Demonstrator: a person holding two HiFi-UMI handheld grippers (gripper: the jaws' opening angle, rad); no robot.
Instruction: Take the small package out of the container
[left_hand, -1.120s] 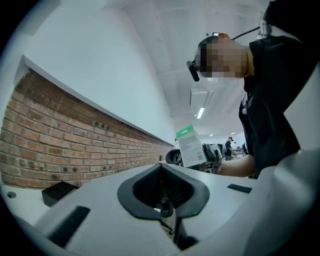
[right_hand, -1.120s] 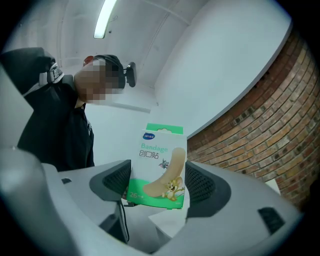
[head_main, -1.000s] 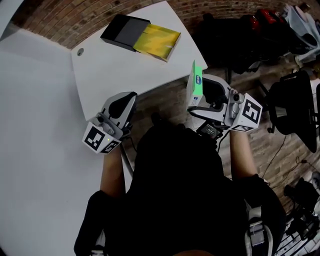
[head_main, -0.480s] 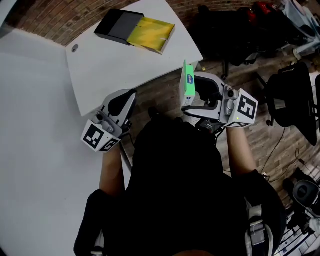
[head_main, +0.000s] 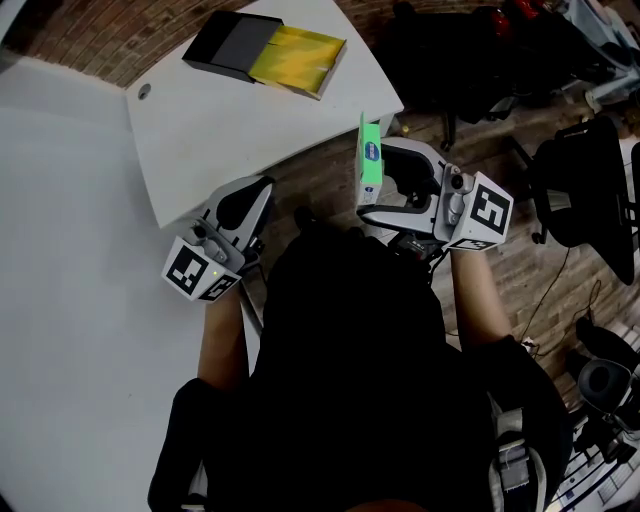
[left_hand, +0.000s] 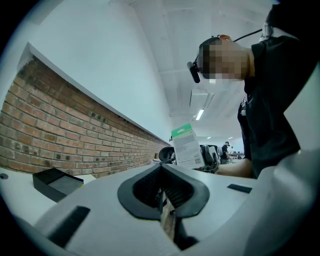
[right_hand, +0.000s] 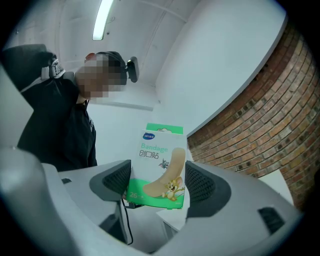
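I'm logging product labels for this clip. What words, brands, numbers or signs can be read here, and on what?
"Bandage": front of the bandage box held in the right gripper.
"创口贴": just beneath that word.
"26": the box's lower left corner; what follows it is unreadable.
Blue oval logo at the box's top, and the fine print on its back: too small to read.

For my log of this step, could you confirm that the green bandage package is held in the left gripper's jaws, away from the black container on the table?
Not quite: the jaws of the right gripper hold the green bandage package, as the right gripper view shows; the left gripper is shut and empty. It is indeed away from the black container on the table.
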